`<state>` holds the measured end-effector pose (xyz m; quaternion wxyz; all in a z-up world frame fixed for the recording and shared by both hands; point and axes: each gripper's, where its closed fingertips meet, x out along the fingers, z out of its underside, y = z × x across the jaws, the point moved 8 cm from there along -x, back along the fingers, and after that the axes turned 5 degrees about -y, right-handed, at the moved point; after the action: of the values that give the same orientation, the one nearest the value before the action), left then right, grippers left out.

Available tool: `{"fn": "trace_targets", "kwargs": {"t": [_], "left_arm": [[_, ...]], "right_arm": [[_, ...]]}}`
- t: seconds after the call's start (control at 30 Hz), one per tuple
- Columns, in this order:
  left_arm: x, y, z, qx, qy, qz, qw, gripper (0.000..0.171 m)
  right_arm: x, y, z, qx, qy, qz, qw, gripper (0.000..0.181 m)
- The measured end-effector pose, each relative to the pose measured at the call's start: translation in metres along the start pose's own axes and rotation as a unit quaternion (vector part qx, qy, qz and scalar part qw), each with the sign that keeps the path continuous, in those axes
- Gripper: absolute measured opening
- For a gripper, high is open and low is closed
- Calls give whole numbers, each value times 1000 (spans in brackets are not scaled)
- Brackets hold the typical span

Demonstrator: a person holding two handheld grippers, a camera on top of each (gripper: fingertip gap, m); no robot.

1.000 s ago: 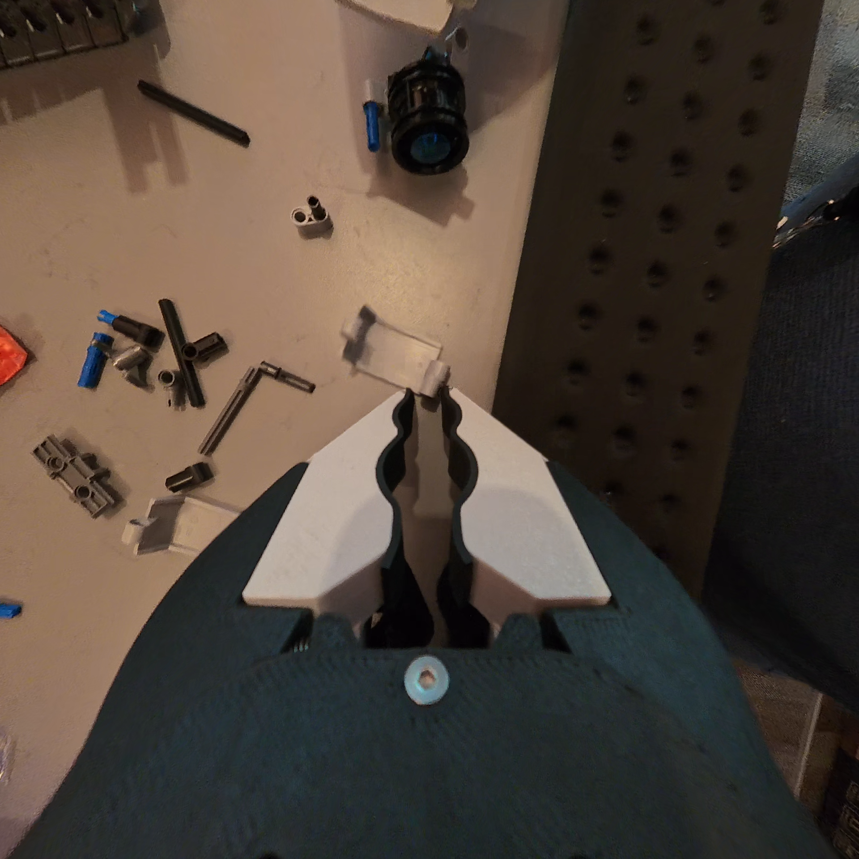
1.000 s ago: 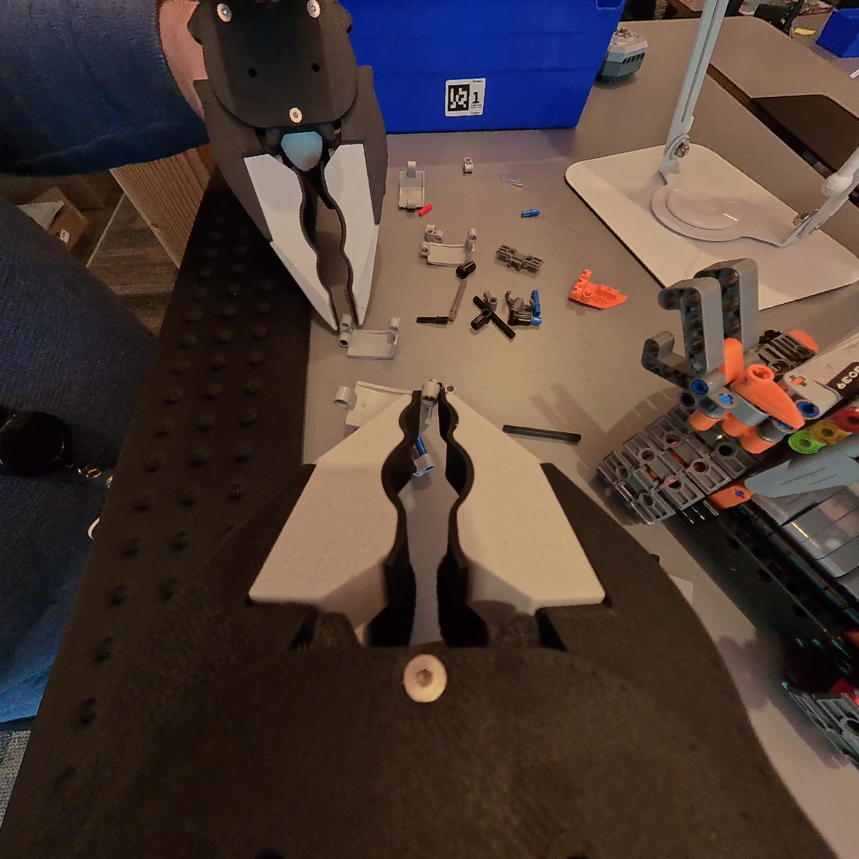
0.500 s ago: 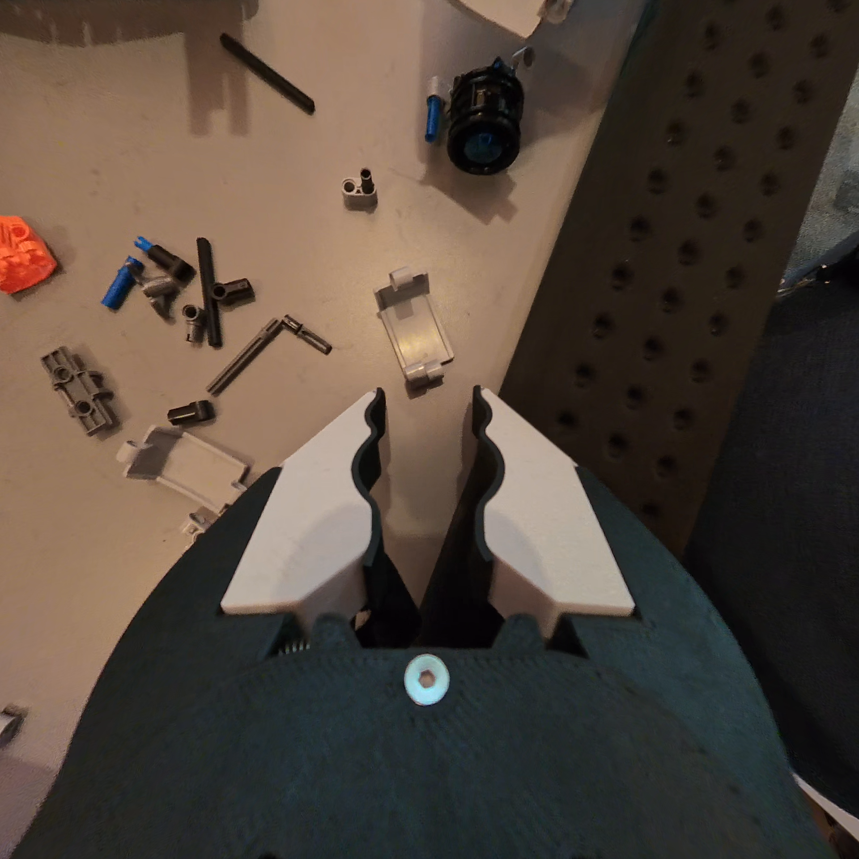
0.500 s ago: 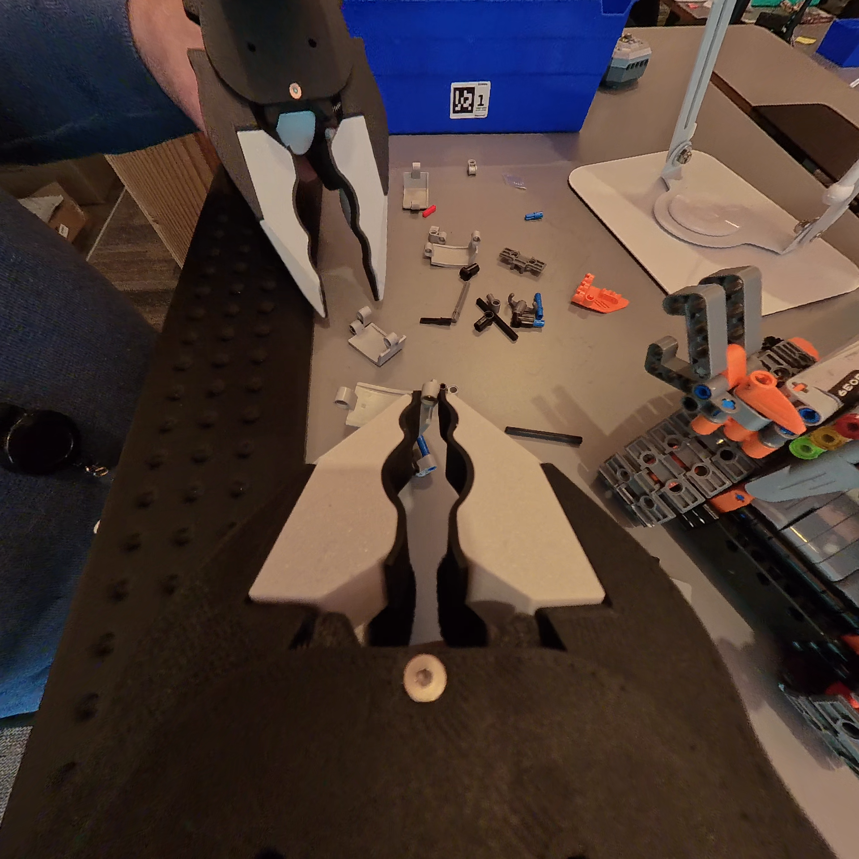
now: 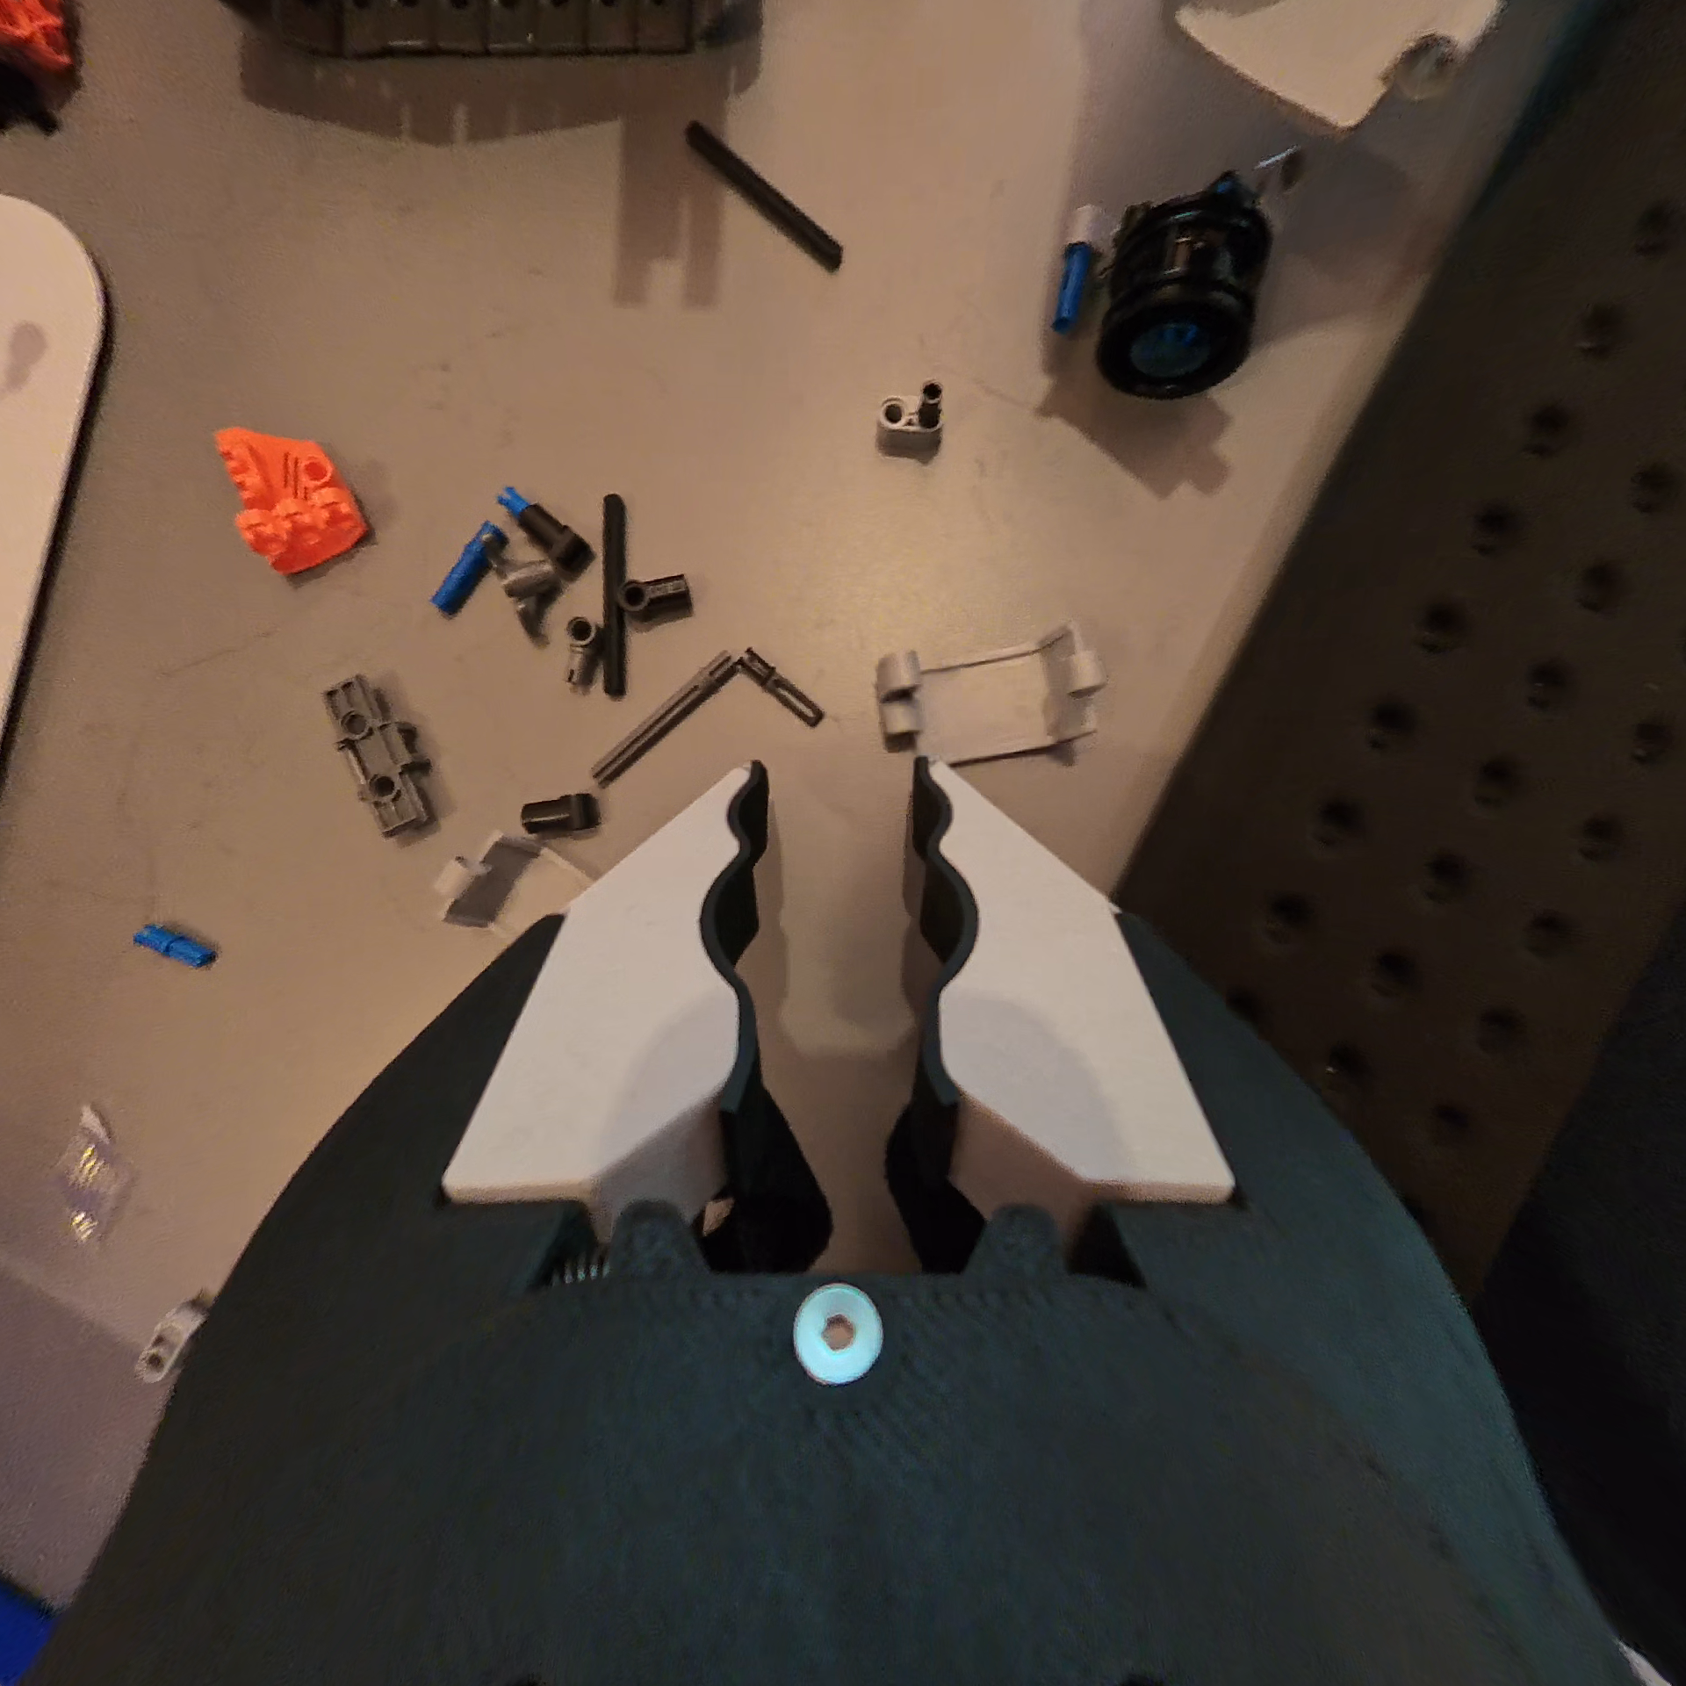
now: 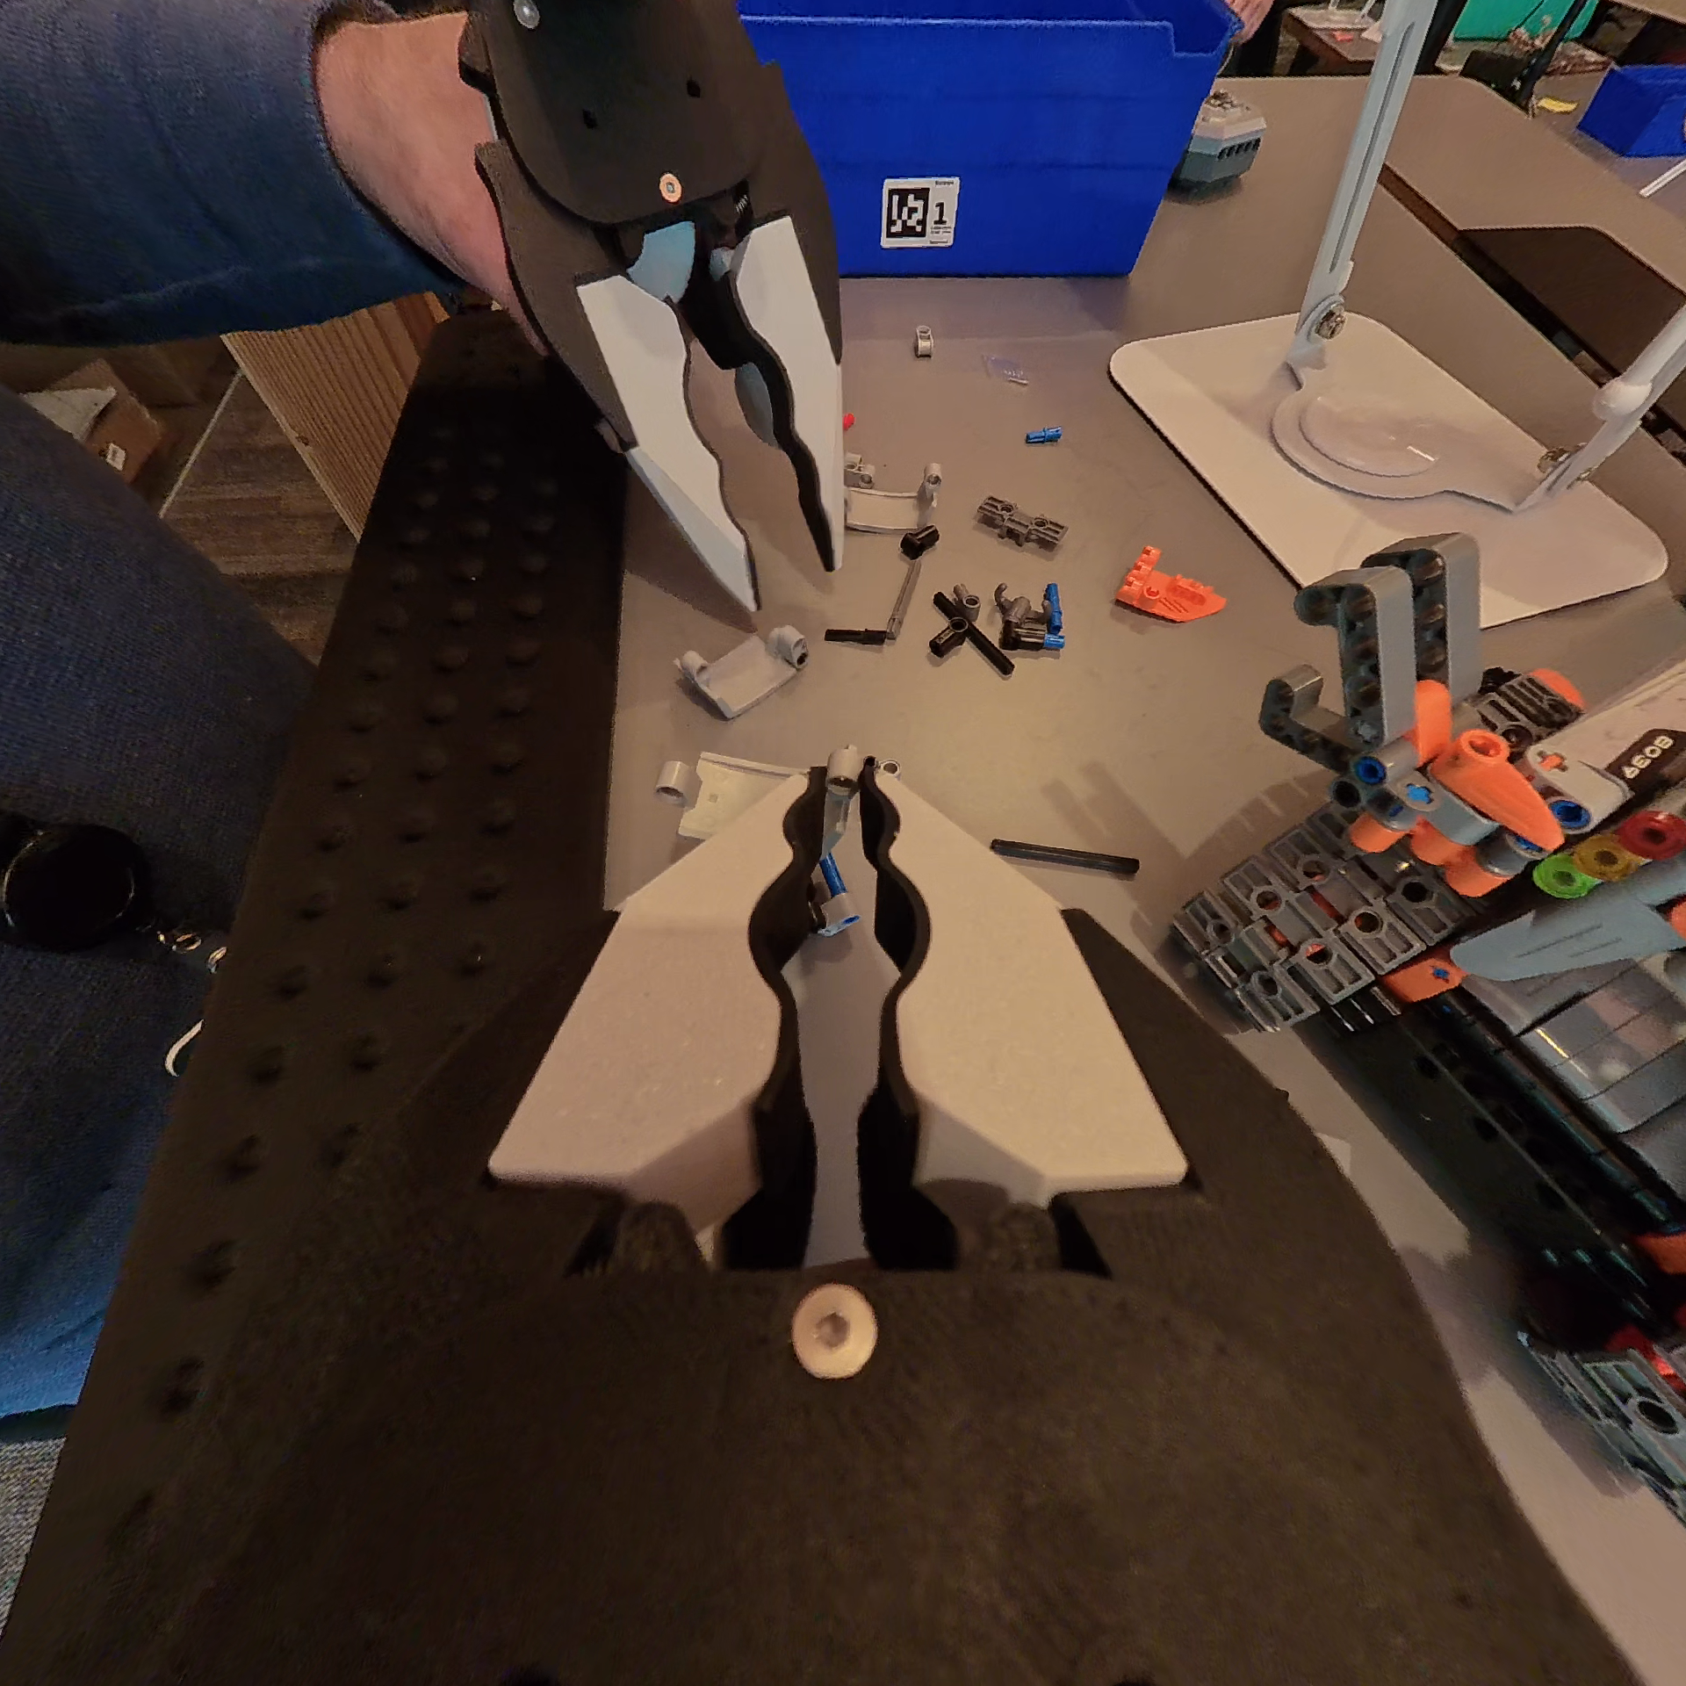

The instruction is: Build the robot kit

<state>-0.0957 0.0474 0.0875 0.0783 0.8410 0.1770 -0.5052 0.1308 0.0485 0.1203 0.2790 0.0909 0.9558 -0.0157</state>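
The left tool (image 5: 839,775) hangs above the desk (image 5: 912,274) with its two white fingers (image 5: 657,958) spread apart and nothing between them. Just beyond its right fingertip lies a light grey panel piece (image 5: 990,702), apart from the tool. Ahead and to the left of its tips sit a thin dark grey rod with a bent end (image 5: 675,712), a short black connector (image 5: 558,812) and a dark grey flat connector plate (image 5: 379,755); a second light grey panel (image 5: 497,880) lies beside the left finger, partly hidden by it. Farther ahead are a cluster of black, grey and blue pins (image 5: 566,584), an orange wedge piece (image 5: 292,506), a small grey connector with a black pin (image 5: 910,421), a long black axle (image 5: 762,196) and, ahead to the right, a black wheel (image 5: 1177,292) with a blue pin beside it. A black perforated mat (image 5: 1460,730) runs along the tool's right side.

The right tool (image 6: 853,775) is pressed together on a slim grey piece with a blue pin (image 6: 835,858), pinched upright between its tips. Just left of those tips lies a pale grey panel (image 6: 721,794); a black axle (image 6: 1063,858) lies to the right. Farther right stands a grey, orange and black brick model (image 6: 1423,757). Ahead are a blue bin (image 6: 985,137) and a white lamp base (image 6: 1368,456), with the left tool seen held in a hand (image 6: 411,201).
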Motion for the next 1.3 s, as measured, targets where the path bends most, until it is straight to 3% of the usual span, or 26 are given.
{"fn": "trace_targets", "kwargs": {"t": [0.17, 0.93, 1.3], "left_arm": [[1, 8, 0, -1, 9, 33, 999, 30], [-4, 5, 1, -3, 35, 50, 998, 31], [8, 7, -9, 27, 47, 71, 996, 30]], "right_arm": [[0, 0, 0, -3, -1, 0, 1000, 5], [2, -2, 0, -6, -5, -4, 1000, 4], [10, -7, -1, -11, -14, -18, 1000, 4]]}}
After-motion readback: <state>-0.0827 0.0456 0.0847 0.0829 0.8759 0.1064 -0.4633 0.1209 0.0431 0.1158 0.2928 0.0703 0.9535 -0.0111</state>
